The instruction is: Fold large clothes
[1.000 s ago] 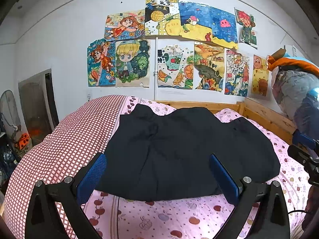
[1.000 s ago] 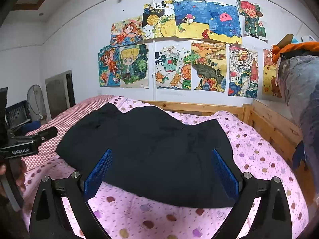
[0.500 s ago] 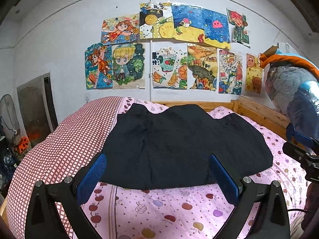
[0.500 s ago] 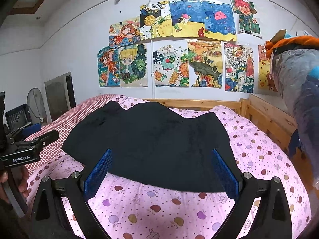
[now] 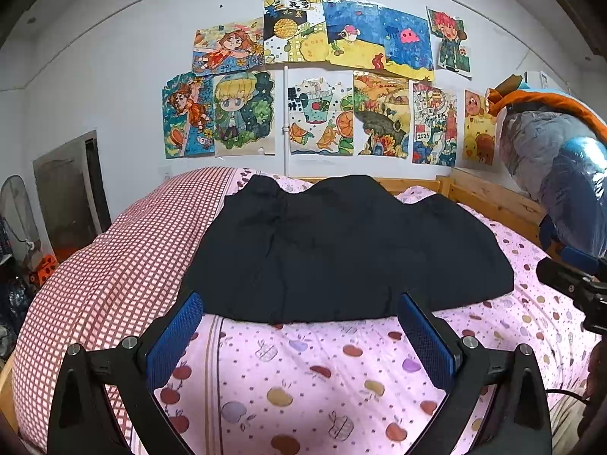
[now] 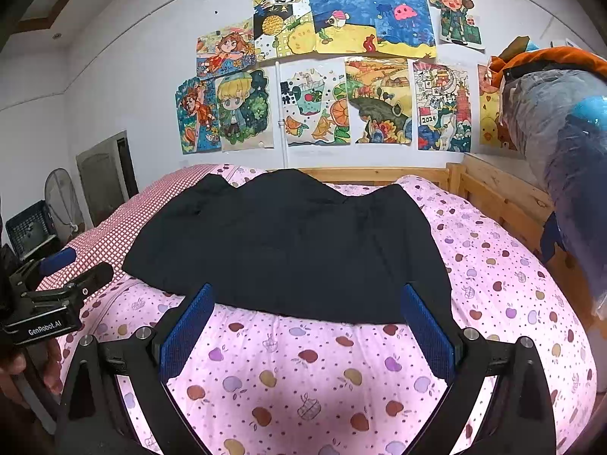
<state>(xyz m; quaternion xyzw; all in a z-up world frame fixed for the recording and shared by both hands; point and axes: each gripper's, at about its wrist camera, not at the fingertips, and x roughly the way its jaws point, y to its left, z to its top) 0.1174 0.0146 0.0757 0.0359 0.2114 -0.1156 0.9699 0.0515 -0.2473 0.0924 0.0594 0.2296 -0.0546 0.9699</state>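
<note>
A large black garment point(image 5: 341, 250) lies spread flat on the bed, its near hem facing me; it also shows in the right wrist view point(image 6: 292, 242). My left gripper point(image 5: 299, 326) is open and empty, held back from the near hem over the pink sheet. My right gripper point(image 6: 303, 318) is open and empty, also just short of the hem. The left gripper's body appears at the left edge of the right wrist view point(image 6: 49, 311). The right gripper's body appears at the right edge of the left wrist view point(image 5: 573, 288).
The bed has a pink apple-print sheet point(image 5: 311, 375) and a red checked cover point(image 5: 106, 261) on its left side. A wooden bed frame point(image 6: 497, 197) runs along the back and right. Bagged bedding point(image 6: 561, 144) hangs at right. A fan point(image 6: 60, 197) and crate stand at left.
Both grippers have drawn back from the garment toward the foot of the bed; more pink sheet shows between the fingers and the hem. The garment has not moved.
</note>
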